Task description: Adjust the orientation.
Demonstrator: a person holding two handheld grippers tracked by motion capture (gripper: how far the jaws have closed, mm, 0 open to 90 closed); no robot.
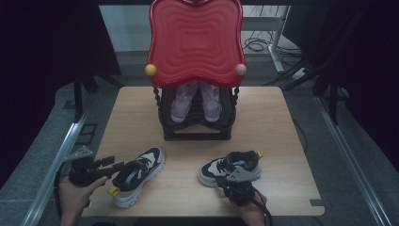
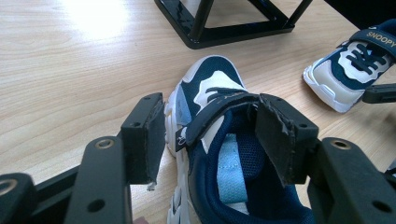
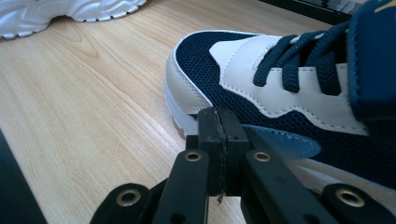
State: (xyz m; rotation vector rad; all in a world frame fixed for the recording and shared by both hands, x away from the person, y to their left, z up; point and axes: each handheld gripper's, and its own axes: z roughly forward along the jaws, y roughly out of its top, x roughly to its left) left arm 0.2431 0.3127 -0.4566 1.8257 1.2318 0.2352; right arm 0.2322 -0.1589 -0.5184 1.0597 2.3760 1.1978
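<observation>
Two navy and white sneakers lie on the wooden table (image 1: 277,122). My left gripper (image 1: 113,165) is at the heel of the left sneaker (image 1: 141,175). In the left gripper view the jaws of the left gripper (image 2: 210,126) stand open astride the collar of the left sneaker (image 2: 210,88): one pad outside the sole, the other inside the opening by the strap. My right gripper (image 1: 235,181) sits at the near side of the right sneaker (image 1: 229,167). In the right gripper view the right gripper (image 3: 218,126) is shut with nothing between its pads, its tip against the side of the right sneaker (image 3: 280,88).
A black shoe rack (image 1: 197,134) with a red wavy top (image 1: 195,42) stands at the back middle of the table and holds a pair of pink shoes (image 1: 195,101). Bare tabletop lies between the two sneakers and to both sides of the rack.
</observation>
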